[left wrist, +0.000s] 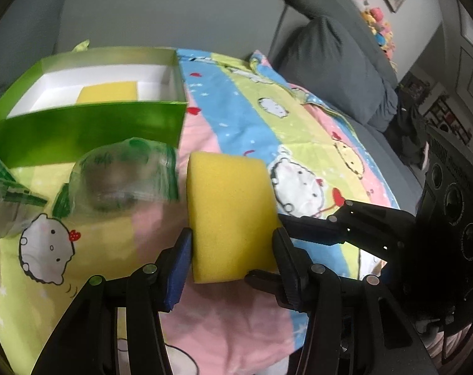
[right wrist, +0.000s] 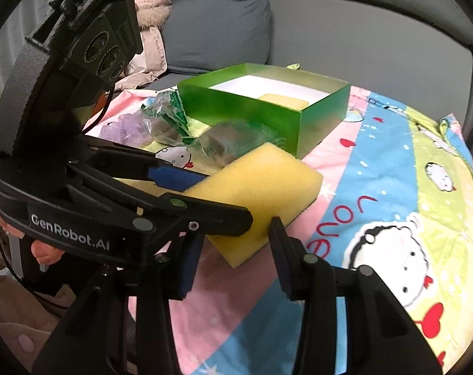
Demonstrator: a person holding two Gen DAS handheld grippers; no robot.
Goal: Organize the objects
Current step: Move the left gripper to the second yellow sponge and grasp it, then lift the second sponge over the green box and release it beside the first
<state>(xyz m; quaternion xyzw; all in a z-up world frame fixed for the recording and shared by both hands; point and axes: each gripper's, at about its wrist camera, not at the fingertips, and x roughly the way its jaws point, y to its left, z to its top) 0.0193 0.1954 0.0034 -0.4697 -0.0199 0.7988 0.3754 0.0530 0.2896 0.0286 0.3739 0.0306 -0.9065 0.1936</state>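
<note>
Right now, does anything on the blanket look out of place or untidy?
Yes. Crumpled clear plastic wrappers with green print lie loose on the blanket beside the green box, not inside it. One yellow sponge is already in the box; another sponge is outside, gripped in both jaws.

The green box (right wrist: 267,112) stands open-topped on the patterned blanket (right wrist: 392,187), and its white floor is bare except for one yellow sponge (right wrist: 283,101) lying toward the near wall, so room remains inside around that piece. Straight in front of the box's near wall, crumpled clear wrappers with green print (right wrist: 236,143) lie heaped, touching or almost touching the wall, and block a low approach there. To the right of the box the blanket is flat and unoccupied as far as the grey cushion (left wrist: 336,72). Behind the box rises the grey sofa back (right wrist: 361,37), closing that side. Above the box nothing hangs.
</note>
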